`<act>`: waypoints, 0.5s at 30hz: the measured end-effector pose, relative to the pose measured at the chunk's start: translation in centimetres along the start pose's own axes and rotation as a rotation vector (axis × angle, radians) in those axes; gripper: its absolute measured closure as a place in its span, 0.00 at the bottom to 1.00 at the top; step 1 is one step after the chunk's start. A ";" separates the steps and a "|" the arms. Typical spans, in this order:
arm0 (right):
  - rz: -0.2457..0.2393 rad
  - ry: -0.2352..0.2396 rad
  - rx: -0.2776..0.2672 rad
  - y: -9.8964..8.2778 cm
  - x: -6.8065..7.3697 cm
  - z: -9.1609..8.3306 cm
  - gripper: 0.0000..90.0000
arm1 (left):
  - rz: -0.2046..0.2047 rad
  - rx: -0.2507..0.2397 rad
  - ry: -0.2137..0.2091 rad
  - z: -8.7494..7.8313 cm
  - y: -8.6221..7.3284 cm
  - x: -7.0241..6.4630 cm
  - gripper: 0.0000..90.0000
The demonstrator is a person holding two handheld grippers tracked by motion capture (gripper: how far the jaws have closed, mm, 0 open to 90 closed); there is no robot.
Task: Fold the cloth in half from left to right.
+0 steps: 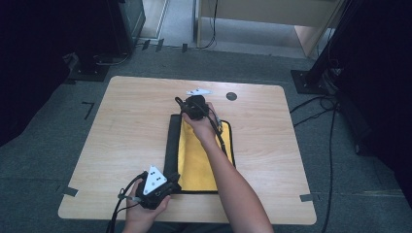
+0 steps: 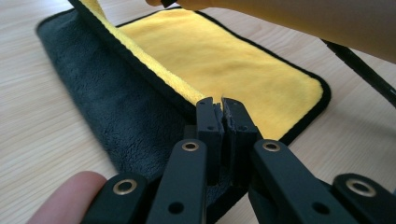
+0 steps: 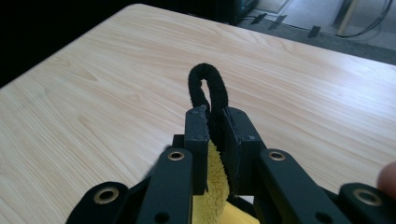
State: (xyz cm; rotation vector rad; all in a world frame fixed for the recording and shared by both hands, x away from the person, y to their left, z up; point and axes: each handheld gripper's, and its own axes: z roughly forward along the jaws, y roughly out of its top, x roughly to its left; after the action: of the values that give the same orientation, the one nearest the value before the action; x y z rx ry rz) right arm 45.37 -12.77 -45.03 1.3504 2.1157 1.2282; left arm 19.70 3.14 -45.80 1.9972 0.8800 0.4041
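**Plush cloth on pale wood grain**

The microfibre towel is soft, fuzzy cloth, yellow on one face, dark grey on the other, with a black stitched hem. The table is smooth, matt light wood laminate. The left gripper has matt black plastic jaws with brass-coloured metal rivets.

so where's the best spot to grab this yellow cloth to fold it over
Take the cloth by its black-bound edge at the corners, one at each end of the same long side, coming in low and level with the table. The hem is thin and firm enough to pinch. Both tongs already do this: the left tongs at the near corner, the right tongs at the far one, hem looped between them.
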 end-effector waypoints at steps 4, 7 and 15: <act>0.002 -0.014 0.011 -0.8 -1.7 -0.7 0.89 | 0.018 0.008 -0.013 1.2 0.5 -1.0 0.96; 0.010 -0.023 0.012 -1.1 -2.9 -1.1 0.89 | 0.015 0.005 -0.021 1.8 0.7 -1.4 0.96; 0.033 -0.043 0.000 -1.9 -5.3 -2.2 0.89 | 0.029 0.023 -0.053 4.9 1.2 -3.2 0.96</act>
State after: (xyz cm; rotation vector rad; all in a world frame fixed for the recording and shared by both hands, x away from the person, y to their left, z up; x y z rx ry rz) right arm 45.40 -18.70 -46.14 1.4044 2.0718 1.2014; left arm 20.85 -2.51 -47.36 2.0346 0.8263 0.3574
